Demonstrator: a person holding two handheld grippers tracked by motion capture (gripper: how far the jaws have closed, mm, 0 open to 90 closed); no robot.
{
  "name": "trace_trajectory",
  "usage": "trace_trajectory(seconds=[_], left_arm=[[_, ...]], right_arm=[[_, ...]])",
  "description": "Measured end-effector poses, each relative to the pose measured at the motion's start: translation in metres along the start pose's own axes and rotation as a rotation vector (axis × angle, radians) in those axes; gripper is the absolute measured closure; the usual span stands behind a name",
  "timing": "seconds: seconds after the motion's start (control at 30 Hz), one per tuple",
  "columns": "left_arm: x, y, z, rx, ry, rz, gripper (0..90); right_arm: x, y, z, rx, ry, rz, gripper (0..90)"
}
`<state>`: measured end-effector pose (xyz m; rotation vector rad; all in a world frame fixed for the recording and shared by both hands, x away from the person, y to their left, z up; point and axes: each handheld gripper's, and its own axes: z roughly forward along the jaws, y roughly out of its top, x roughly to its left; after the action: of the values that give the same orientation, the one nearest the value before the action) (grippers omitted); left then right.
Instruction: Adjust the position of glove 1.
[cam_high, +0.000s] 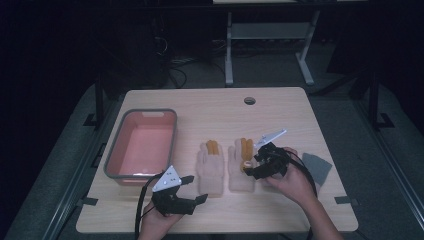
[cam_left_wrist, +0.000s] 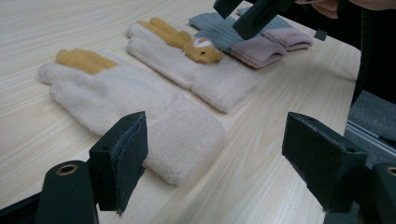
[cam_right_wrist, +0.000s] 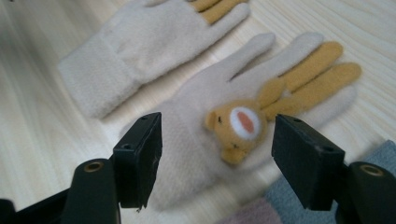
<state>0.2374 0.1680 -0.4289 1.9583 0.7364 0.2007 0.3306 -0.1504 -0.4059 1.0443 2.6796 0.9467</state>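
Observation:
Two cream gloves with yellow fingers lie flat side by side at the table's middle. My left gripper (cam_high: 196, 188) is open near the front edge, pointing at the cuff of the left glove (cam_high: 210, 167). In the left gripper view that glove (cam_left_wrist: 130, 102) lies just ahead of the open left gripper (cam_left_wrist: 217, 140), untouched. My right gripper (cam_high: 252, 166) hovers open over the right glove (cam_high: 239, 170). In the right gripper view the right gripper (cam_right_wrist: 217, 144) straddles the right glove (cam_right_wrist: 187, 154), whose yellow bear face (cam_right_wrist: 240, 123) lies between the jaws.
A pink bin with a grey rim (cam_high: 150, 111) stands at the table's left, nothing visible inside. A grey and pink knitted pair (cam_left_wrist: 243, 39) lies beyond the right glove, seen as a grey piece (cam_high: 316, 166) at the table's right edge. A cable hole (cam_high: 249, 100) sits at the back.

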Motion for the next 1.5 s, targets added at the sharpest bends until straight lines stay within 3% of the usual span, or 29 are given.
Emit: trace_trajectory(seconds=[0.7, 0.97, 1.23, 1.5], left_arm=[[0.003, 0.0, 0.0, -0.002, -0.005, -0.009, 22.6], [0.005, -0.001, 0.0, 0.0, 0.001, -0.01, 22.6], [0.004, 0.0, -0.001, -0.012, 0.011, -0.002, 22.9], [0.005, 0.0, 0.0, -0.011, 0.011, -0.002, 22.9]], right_arm=[[-0.011, 0.012, 0.041, 0.144, -0.017, 0.029, 41.1], [-0.012, 0.013, 0.049, 0.178, -0.04, 0.035, 47.1], [-0.006, 0.017, 0.054, 0.207, -0.095, 0.033, 56.5], [-0.005, 0.018, 0.052, 0.207, -0.101, 0.038, 62.8]])
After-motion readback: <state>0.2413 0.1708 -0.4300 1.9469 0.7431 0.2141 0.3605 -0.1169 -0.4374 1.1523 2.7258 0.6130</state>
